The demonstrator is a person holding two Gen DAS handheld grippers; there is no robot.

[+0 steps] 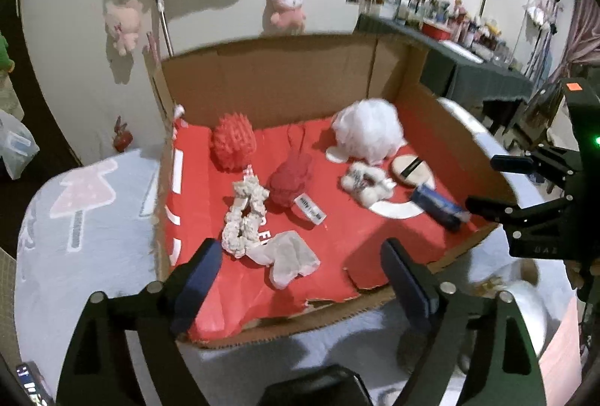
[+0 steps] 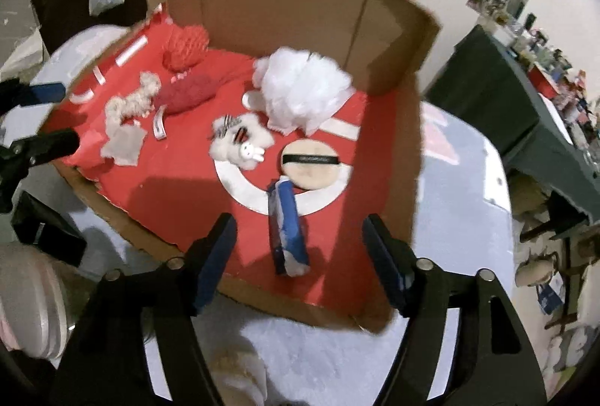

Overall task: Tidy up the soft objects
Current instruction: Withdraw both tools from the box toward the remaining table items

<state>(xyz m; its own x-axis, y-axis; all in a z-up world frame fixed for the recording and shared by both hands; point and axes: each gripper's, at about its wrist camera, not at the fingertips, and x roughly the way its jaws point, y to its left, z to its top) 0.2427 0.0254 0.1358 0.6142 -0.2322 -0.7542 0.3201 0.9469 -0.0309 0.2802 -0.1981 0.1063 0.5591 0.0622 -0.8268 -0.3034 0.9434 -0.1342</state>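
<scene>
On the pale blanket [image 1: 86, 218], the red-lined box [image 1: 262, 76] holds the soft items; your left gripper [image 1: 300, 278] and right gripper [image 2: 300, 256] gape empty above its near edge. Both look between items: choose the next piece.

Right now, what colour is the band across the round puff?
Black, on a beige puff; clearest in the right wrist view.

Left tongs [image 1: 300, 278] agape, empty, right tongs [image 2: 300, 256] likewise, both angled downward
</scene>
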